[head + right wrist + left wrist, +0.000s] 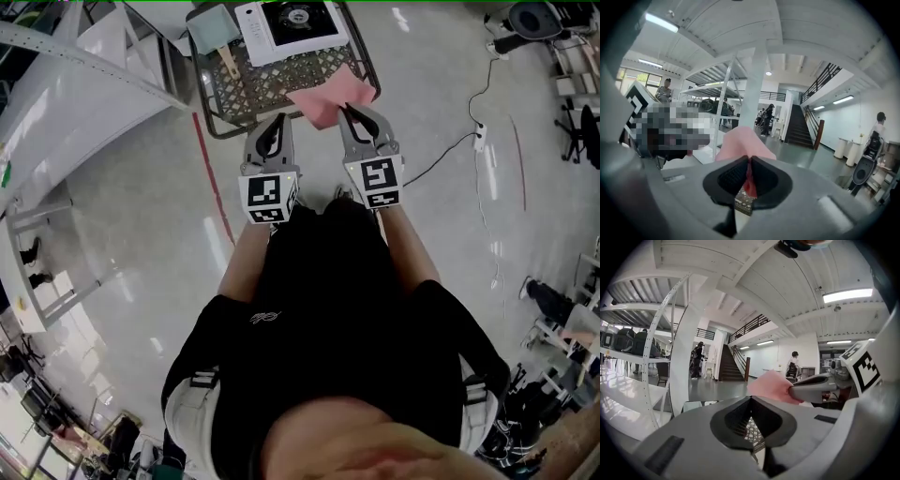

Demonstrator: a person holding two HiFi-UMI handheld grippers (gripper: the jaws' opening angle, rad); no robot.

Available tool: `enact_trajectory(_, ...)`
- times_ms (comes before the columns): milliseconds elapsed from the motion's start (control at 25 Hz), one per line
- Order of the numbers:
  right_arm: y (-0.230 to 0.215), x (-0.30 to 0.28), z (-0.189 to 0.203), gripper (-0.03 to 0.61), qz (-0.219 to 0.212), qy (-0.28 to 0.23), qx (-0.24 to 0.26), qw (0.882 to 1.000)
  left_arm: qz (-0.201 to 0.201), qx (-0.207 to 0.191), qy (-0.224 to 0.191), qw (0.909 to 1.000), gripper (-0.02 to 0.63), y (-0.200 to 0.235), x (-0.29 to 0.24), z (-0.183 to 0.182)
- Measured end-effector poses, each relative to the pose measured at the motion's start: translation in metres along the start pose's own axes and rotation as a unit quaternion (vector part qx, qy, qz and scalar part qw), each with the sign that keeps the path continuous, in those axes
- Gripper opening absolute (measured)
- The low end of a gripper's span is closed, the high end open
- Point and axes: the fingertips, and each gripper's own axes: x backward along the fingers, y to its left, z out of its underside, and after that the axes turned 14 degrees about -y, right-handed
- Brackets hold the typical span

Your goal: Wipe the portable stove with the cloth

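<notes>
Dark lattice-top table (274, 91) on pale glossy floor (141, 206). On top: white portable stove (291, 28) far right, teal pad (211, 26) far left, w/ wooden-handled tool (228, 64) just beside.

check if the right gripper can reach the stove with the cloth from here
Probably yes: the right gripper holds the cloth just short of the portable stove, with nothing standing between them.
</notes>
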Motion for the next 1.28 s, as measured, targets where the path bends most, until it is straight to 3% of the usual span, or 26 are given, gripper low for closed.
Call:
enact_trajectory(320, 0.024, -0.016, 0.024, 0.025, -0.032, 0.032, -0.012, 0.999, -0.015, 0.019, 0.028, 0.9993, -0.002, 0.024, 0.007, 0.021)
enact_trajectory(600, 0.023, -0.063, 0.056, 0.025, -0.079, 0.044, -0.038, 0.995, -0.032, 0.004, 0.067, 0.9973, 0.000, 0.036, -0.012, 0.043)
enact_trajectory(920, -0.009, -0.127, 0.097, 0.026, -0.115, 0.061, -0.081, 0.988, -0.067, -0.016, 0.116, 0.9908, -0.001, 0.076, -0.074, 0.066)
enact_trajectory(1280, -0.065, -0.170, 0.151, 0.026, -0.171, 0.084, -0.053, 0.980, -0.104, -0.014, 0.176, 0.9788, 0.000, 0.088, -0.141, 0.105)
